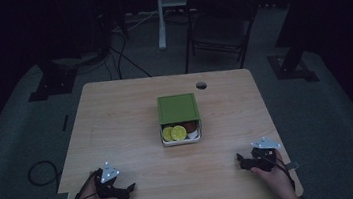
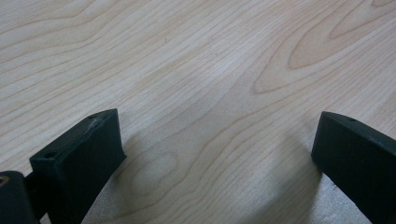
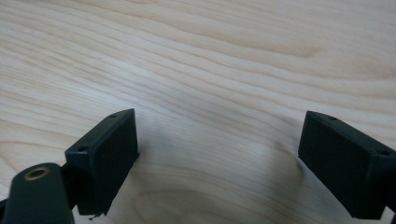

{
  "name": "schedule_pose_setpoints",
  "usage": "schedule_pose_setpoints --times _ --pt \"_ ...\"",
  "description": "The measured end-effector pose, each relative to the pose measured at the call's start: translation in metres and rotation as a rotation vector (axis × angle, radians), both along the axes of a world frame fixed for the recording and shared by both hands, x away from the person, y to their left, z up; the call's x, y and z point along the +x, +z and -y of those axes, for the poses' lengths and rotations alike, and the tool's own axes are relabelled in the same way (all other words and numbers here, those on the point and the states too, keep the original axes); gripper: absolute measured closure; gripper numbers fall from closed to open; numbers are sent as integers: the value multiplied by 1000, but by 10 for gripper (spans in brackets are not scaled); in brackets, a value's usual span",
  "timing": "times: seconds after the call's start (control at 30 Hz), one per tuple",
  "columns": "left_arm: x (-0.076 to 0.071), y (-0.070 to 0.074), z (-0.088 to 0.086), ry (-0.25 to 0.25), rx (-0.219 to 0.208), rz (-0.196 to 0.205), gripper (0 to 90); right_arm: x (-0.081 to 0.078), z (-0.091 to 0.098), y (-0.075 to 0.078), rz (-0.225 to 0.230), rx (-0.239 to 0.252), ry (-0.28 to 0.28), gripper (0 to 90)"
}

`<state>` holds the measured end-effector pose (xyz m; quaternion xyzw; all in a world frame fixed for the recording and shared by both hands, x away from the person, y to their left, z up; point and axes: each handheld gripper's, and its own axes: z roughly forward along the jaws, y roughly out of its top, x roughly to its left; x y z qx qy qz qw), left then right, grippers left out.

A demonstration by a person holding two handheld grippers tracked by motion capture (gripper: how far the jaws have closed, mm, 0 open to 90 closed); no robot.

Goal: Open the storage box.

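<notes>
A white box with a green lid slid partly back sits at the middle of the wooden table. Inside lie two lime slices and something dark red. My left gripper rests on the table near the front left edge, held by a hand. In the left gripper view its jaws stand wide apart over bare wood, left gripper open. My right gripper rests near the front right edge. The right gripper is open too, nothing between its jaws.
A round cable hole lies near the table's far edge. A dark chair and a white stand leg are behind the table. Cables lie on the floor at the left.
</notes>
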<state>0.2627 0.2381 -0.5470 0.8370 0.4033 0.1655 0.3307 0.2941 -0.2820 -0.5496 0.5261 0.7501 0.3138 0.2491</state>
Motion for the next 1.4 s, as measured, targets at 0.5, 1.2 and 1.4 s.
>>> schedule_pose_setpoints --times 0.5,1.2,1.4 --pt "0 0 0 0 0 0 22 1 -50 8 58 -144 149 140" --pt "0 0 0 0 0 0 22 1 -102 16 176 -346 268 181" --pt "0 0 0 0 0 0 22 -1 -121 20 232 -425 321 182"
